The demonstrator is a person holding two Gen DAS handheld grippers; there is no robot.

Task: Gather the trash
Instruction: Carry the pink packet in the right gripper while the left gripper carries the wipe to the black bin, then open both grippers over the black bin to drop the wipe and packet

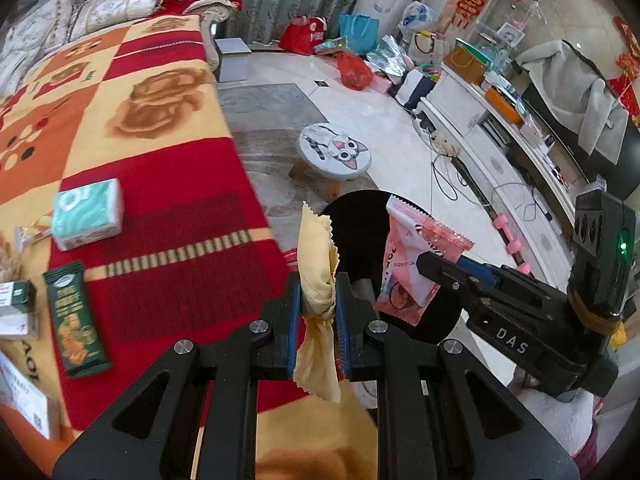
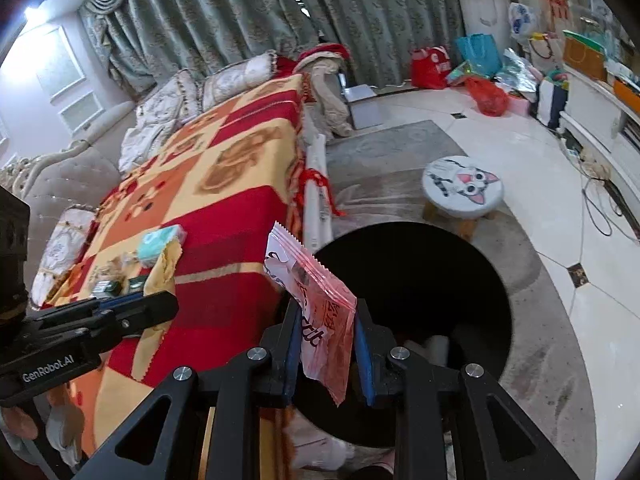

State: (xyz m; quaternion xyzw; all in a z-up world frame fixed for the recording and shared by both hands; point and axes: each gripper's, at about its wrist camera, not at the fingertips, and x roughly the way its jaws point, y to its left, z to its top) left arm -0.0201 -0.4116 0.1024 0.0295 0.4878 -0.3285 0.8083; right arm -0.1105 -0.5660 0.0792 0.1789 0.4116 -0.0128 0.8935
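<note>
The left gripper (image 1: 318, 300) pinched a crumpled pale-yellow wrapper with zigzag-cut edges (image 1: 318, 280) between its 2 blue-padded fingers (image 1: 294, 320); the wrapper stood up above the pads and hung down below them. Ahead of it, on the floor just beside the sofa edge, stood a round black trash bin (image 1: 356, 224), its dark opening facing up.

The right gripper (image 2: 326, 336) held a pink-and-white plastic snack packet with a serrated top edge (image 2: 316, 304) between its own blue pads, which looked only loosely closed around it, so how firm the grip was I could not tell. In the right wrist view the packet rose tilted to the left, over the near left rim of the black bin (image 2: 460, 248). In the left wrist view the same packet (image 1: 408, 264) hung from the right gripper's (image 1: 440, 268) tip, over the bin.

A red, orange and cream checked blanket (image 1: 168, 184) covered the sofa. On it lay a teal-and-white soft tissue pack (image 1: 88, 214), a dark green snack bar wrapper (image 1: 74, 320) nearer the camera, and a small green-and-white box (image 1: 16, 304) at the left edge. Beyond the bin stood a low round white stool printed with a cartoon cat face (image 1: 336, 152) on the grey rug.
</note>
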